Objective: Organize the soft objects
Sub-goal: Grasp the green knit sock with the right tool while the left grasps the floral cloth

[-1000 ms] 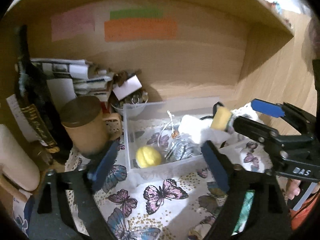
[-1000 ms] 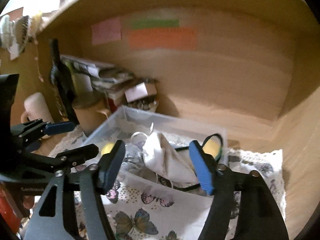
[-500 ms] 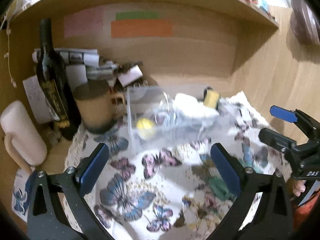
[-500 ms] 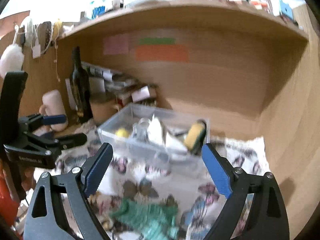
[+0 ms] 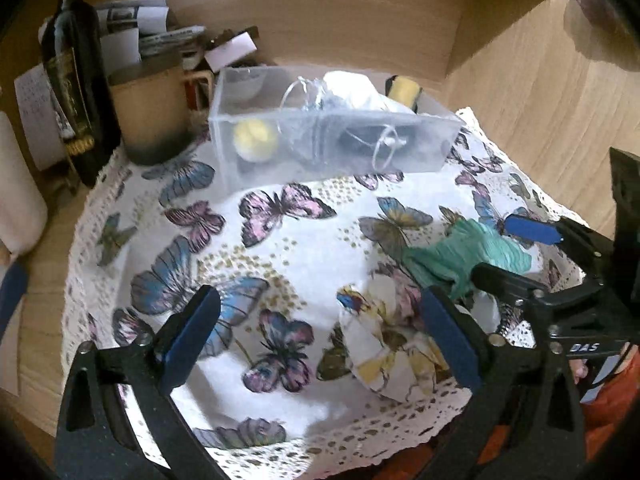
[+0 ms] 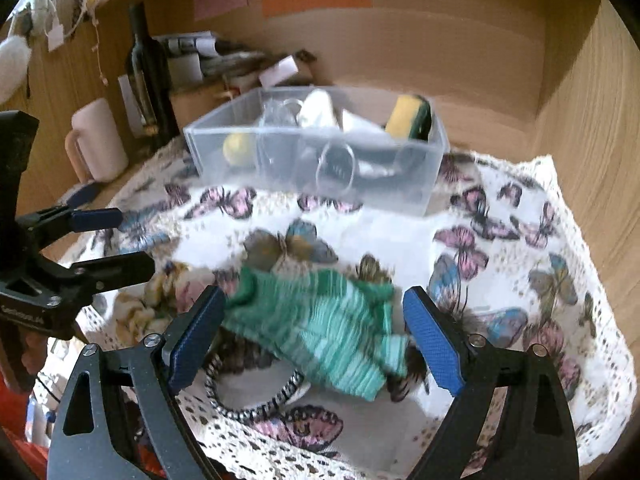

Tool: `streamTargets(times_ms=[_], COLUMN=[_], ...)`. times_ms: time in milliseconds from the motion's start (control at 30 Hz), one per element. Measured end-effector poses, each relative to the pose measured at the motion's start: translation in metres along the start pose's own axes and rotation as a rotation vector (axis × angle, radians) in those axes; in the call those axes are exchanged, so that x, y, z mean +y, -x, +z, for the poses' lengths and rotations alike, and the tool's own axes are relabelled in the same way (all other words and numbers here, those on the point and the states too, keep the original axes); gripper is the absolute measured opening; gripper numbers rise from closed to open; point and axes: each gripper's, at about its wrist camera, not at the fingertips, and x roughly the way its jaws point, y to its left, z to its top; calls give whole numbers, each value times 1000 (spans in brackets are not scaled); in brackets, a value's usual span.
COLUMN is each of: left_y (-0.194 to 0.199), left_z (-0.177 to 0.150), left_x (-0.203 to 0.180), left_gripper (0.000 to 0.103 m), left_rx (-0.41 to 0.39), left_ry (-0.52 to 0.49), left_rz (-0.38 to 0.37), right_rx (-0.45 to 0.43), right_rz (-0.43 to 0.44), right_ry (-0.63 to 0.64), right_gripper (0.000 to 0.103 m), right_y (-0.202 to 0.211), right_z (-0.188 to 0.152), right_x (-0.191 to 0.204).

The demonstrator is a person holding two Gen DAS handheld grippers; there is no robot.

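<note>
Here, from the left wrist, my left gripper (image 5: 320,344) hangs spread and empty above the butterfly cloth (image 5: 280,248); best kept clear, since the floral cloth (image 5: 384,344) lies just inside its right finger. From the right wrist, my right gripper (image 6: 316,336) gapes, straddling the green sock (image 6: 320,336); I should descend squarely and pinch mid-bunch before carrying it to the clear bin (image 6: 420,192).

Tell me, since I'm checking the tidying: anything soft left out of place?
Yes. The green knit cloth, floral cloth and striped hair tie lie loose on the butterfly tablecloth, outside the clear bin.
</note>
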Motion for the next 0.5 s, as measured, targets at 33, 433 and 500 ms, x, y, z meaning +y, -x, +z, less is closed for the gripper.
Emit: streamTargets(times_ms=[33,433,500], left_y=[-2,-22,-22], left_z=[-2,-13,-13], left_x=[-2,-15,-16], left_gripper=[82,42,29], left_rx=[11,84,84], left_ry=[-5,-97,-108], left_rz=[-9,-46,-40], right_rx=[7,22,13], right_rz=[-2,-25,-25], right_ry=[0,-18,-18], right_gripper=[88,36,27], right_y=[-2,-9,-8], right_z=[-2,-10,-10], right_x=[0,-12,-13])
